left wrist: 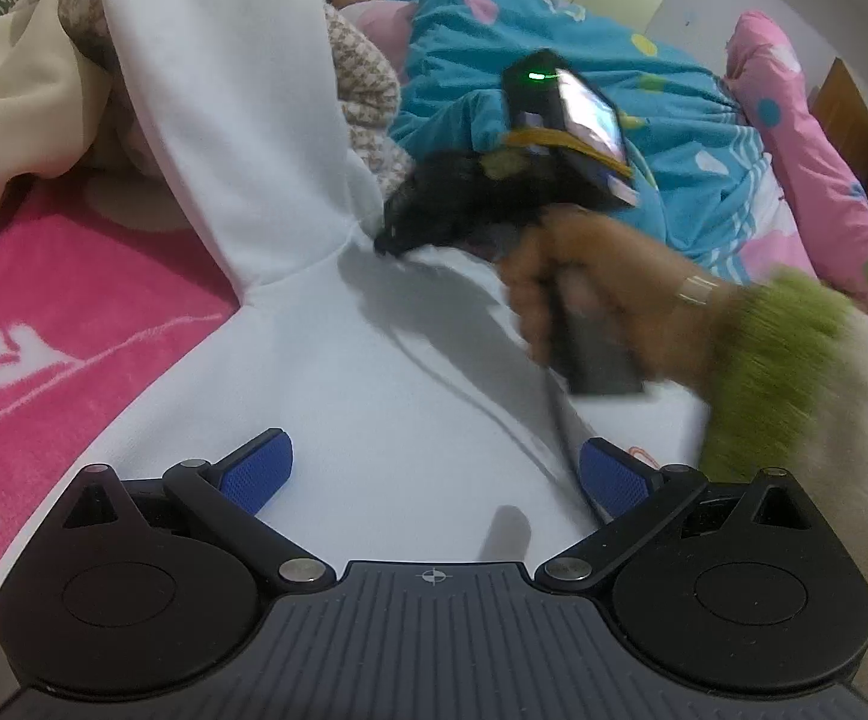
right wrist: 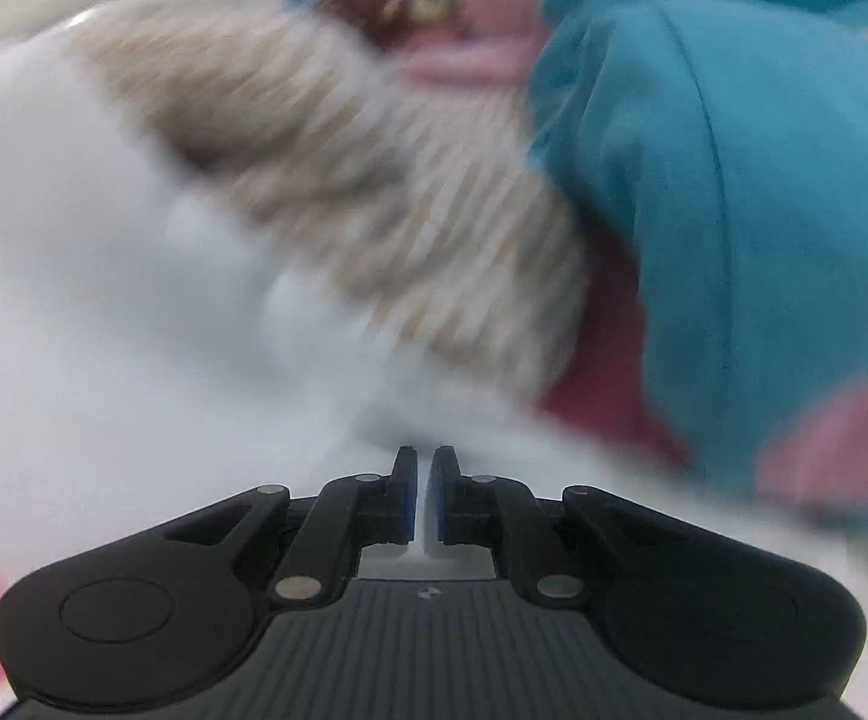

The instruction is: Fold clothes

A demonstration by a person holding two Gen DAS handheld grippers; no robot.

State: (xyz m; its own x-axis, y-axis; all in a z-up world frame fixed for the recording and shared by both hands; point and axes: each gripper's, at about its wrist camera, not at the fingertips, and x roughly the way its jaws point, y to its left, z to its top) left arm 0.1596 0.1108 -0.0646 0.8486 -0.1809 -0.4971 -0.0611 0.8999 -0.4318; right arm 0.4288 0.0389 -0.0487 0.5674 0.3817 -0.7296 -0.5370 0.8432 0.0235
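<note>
- Now: white garment [left wrist: 374,372] spread on pink blanket [left wrist: 74,312], sleeve up-left.
- L gripper [left wrist: 434,474]: fingers wide apart, above fabric.
- R gripper [right wrist: 425,498]: pinched on white garment near armpit seam.

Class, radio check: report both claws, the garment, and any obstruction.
Left claw open above white garment. Right claw shut on white garment. Blue quilt close beside.

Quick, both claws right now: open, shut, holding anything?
Left claw: open, above the white garment, holding nothing.
Right claw: shut on the white garment.
</note>
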